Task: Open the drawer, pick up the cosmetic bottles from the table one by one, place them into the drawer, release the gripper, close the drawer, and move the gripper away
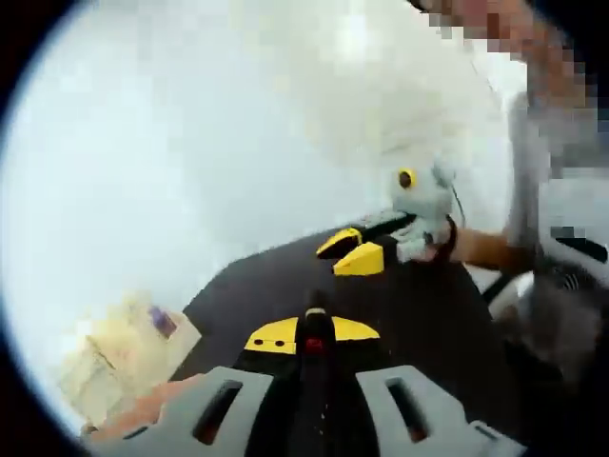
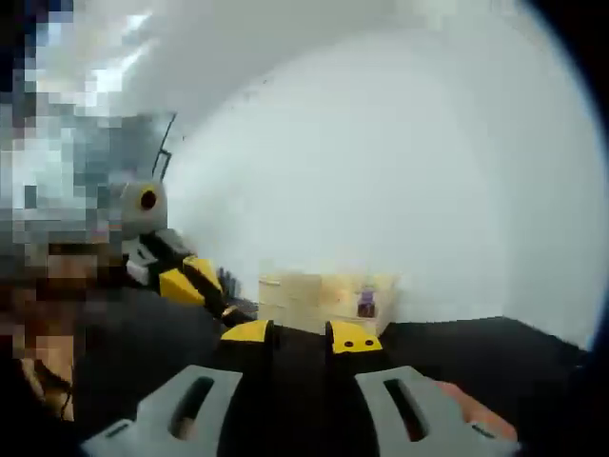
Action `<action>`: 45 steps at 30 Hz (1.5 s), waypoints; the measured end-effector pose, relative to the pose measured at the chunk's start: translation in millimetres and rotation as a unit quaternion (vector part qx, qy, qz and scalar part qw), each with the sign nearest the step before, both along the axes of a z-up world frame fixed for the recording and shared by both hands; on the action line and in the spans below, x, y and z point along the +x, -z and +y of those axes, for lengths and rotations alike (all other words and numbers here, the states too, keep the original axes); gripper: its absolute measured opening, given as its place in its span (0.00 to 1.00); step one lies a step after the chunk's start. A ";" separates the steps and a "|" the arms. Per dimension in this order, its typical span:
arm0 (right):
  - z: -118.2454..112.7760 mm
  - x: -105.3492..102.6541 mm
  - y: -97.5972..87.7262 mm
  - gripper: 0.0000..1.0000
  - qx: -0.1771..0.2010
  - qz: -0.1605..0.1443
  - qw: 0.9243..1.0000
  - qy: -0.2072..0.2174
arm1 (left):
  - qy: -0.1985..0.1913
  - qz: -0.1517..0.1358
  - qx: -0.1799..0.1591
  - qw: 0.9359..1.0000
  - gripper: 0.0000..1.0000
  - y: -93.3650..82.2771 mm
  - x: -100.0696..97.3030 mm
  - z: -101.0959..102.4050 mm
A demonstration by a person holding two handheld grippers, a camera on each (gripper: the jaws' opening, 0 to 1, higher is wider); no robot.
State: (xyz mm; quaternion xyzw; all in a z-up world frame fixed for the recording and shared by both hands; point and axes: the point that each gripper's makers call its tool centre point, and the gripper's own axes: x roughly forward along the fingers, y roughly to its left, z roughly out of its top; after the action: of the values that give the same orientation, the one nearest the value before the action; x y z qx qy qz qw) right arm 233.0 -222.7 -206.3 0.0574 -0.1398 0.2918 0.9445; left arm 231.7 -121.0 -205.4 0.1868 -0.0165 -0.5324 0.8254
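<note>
A pale wooden drawer box (image 2: 314,297) stands on the black table (image 2: 495,347), with a small purple bottle (image 2: 365,303) at its front. In the left gripper view the same box (image 1: 119,357) and bottle (image 1: 162,322) lie low on the left. My right gripper (image 2: 302,335) is raised over the table, its yellow-tipped jaws close together and nothing between them. It is also in the left gripper view (image 1: 349,250), held by a hand. At the tips of my left gripper (image 1: 314,333) a slim dark piece with a red spot sticks up, too blurred to identify. From the right gripper view, that left gripper (image 2: 205,283) is at the left.
A plain white wall (image 2: 400,152) rises behind the table. A person's hand and forearm (image 1: 481,249) come in from the right of the left gripper view. The table's black top (image 1: 419,305) spreads between the two grippers.
</note>
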 end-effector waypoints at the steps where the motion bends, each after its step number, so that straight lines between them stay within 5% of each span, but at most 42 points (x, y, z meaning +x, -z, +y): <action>1: -3.3 0.3 -1.6 0.18 0.034 0.014 0.999 -0.012 | -0.004 0.012 -0.021 1.000 0.06 1.0 -0.4 -3.7; 4: -7.3 4.5 6.4 0.18 0.122 0.089 0.986 -0.074 | -0.018 0.026 -0.033 0.999 0.06 14.0 4.0 -12.2; 8: 12.2 -8.7 10.7 0.17 0.151 0.130 0.966 -0.165 | -0.036 0.048 -0.063 0.996 0.06 15.0 12.7 -15.1; 12: 32.6 -12.2 30.9 0.17 0.082 0.163 0.969 -0.165 | -0.049 0.048 -0.118 0.991 0.06 -7.7 18.2 -16.6; 17: 53.6 -22.4 38.5 0.21 0.097 0.215 0.941 -0.244 | -0.053 0.034 -0.202 0.977 0.06 -45.9 14.3 -21.9; 21: 68.8 -37.6 38.5 0.31 0.097 0.222 0.920 -0.308 | -0.037 0.032 -0.233 0.971 0.06 -56.6 3.0 -41.6; 23: 65.4 -36.8 35.0 0.36 0.104 0.210 0.922 -0.308 | -0.028 0.035 -0.232 0.972 0.06 -55.1 -1.8 -51.6; 27: 46.9 -31.0 17.4 0.42 0.191 0.212 0.902 -0.323 | -0.017 0.039 -0.232 0.972 0.06 -52.5 -4.3 -56.7; 31: 34.8 -25.9 11.7 0.42 0.217 0.198 0.905 -0.309 | -0.012 0.048 -0.230 0.972 0.06 -48.6 -6.7 -56.9; 34: 32.3 -27.6 7.4 0.42 0.232 0.194 0.899 -0.316 | -0.011 0.051 -0.226 0.973 0.06 -45.4 -7.0 -56.1; 39: 28.7 -25.3 6.0 0.40 0.234 0.184 0.906 -0.301 | -0.010 0.060 -0.226 0.972 0.06 -40.9 -8.8 -53.2; 45: 15.5 -20.4 -0.6 0.39 0.289 0.189 0.887 -0.308 | -0.003 0.067 -0.230 0.971 0.06 -35.6 -16.3 -58.0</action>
State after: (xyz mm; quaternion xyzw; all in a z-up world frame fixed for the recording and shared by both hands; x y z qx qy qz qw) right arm 212.7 -207.2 -205.7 0.4217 -0.0122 0.4985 0.7573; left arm 215.3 -179.0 -169.8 -0.0446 -0.0826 -0.5229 0.8472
